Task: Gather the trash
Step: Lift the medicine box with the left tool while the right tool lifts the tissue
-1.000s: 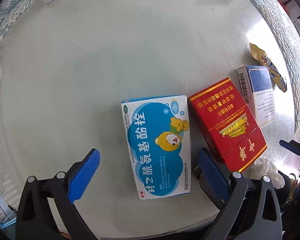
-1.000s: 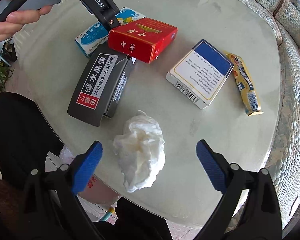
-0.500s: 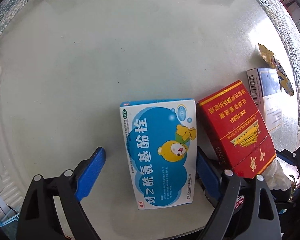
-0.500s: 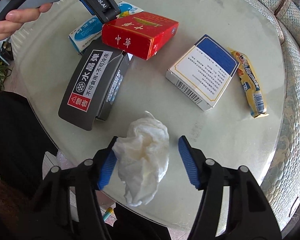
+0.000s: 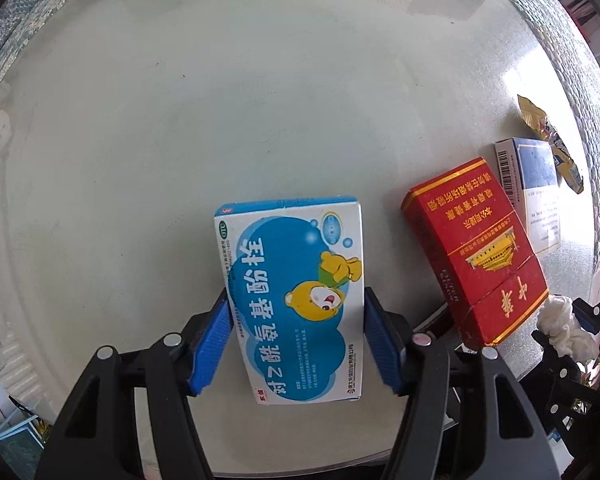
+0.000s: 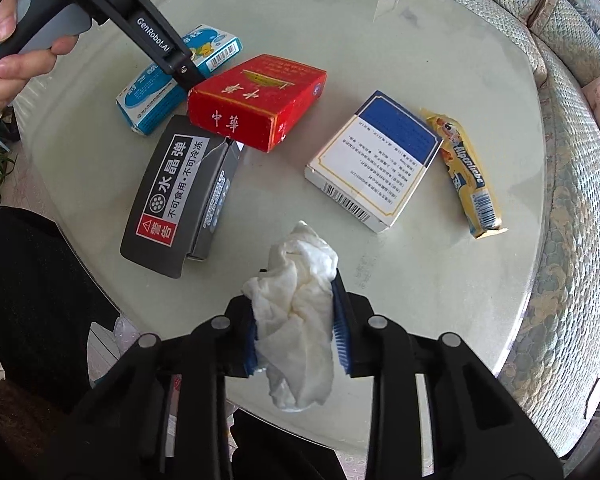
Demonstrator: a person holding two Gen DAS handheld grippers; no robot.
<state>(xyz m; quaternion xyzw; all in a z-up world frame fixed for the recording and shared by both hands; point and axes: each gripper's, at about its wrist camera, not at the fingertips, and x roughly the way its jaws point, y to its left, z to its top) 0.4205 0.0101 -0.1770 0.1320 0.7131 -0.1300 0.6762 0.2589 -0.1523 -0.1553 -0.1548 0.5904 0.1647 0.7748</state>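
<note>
A second ago both grippers were spread wide; their jaws have just been closing. The left gripper [image 5: 296,340] is now clamped on the blue medicine box [image 5: 294,300], the right gripper [image 6: 296,320] on the crumpled tissue [image 6: 296,320] — both at the near edge of the glass table [image 5: 220,100].

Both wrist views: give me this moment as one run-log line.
left gripper: jaws just closed on blue medicine box | right gripper: jaws just closed on crumpled tissue | both on table
</note>
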